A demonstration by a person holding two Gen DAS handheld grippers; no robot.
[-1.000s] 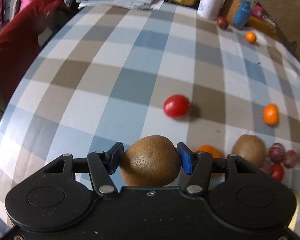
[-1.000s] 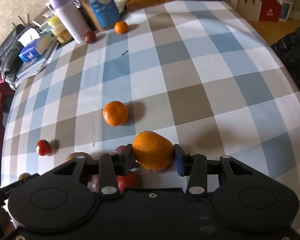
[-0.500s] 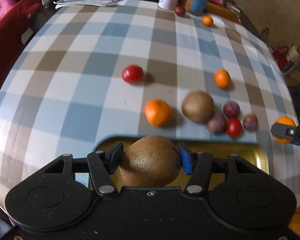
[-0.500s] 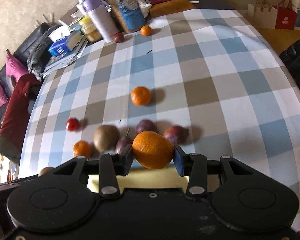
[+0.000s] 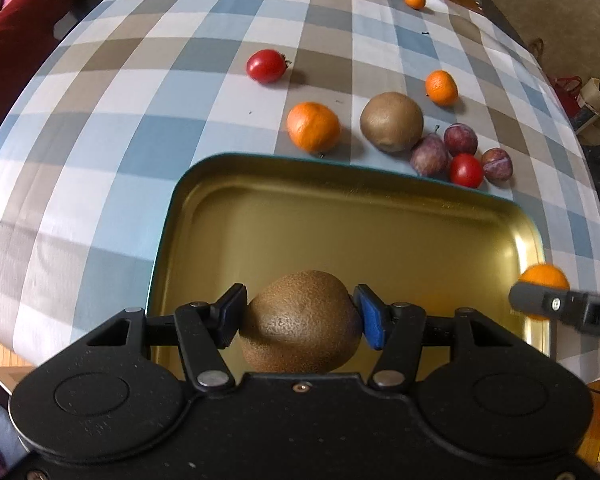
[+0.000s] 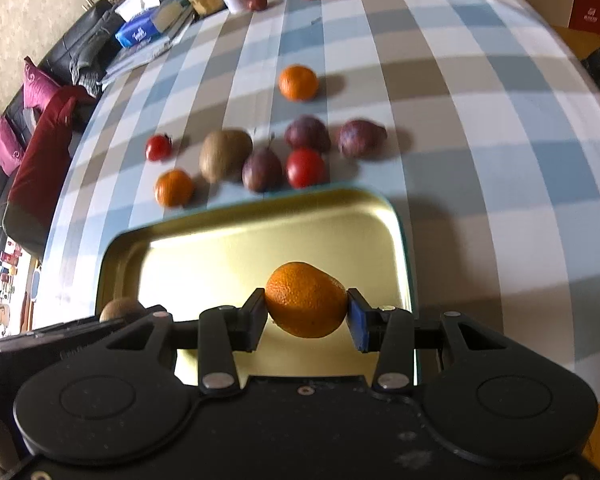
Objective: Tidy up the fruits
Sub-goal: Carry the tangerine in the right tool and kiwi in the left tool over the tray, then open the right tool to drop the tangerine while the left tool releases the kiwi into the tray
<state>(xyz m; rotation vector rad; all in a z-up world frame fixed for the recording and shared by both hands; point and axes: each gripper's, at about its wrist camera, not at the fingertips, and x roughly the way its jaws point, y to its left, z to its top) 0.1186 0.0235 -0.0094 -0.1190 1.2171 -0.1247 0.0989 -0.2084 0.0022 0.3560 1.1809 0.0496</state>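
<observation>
Both loads hang over the empty gold metal tray [image 5: 380, 216] on the checked tabletop [image 5: 112, 128] — left hand-held gripper [image 5: 300, 316] clamped on a fuzzy brown kiwi [image 5: 300, 322], right hand-held gripper [image 6: 306, 314] pinching a round orange mandarin [image 6: 306, 300] — presumably for dropping in.

Checked tablecloth [image 5: 112, 92], red chair [image 5: 24, 36]

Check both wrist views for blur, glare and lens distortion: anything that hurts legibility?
Left wrist view: the brown fuzzy kiwi held in the left gripper is sharp; the checked tablecloth bows from fisheye; the gold metal tray shows mild sheen. Right wrist view: the loose purple plums are motion-smeared, while the gripped orange mandarin stays crisp.
</observation>
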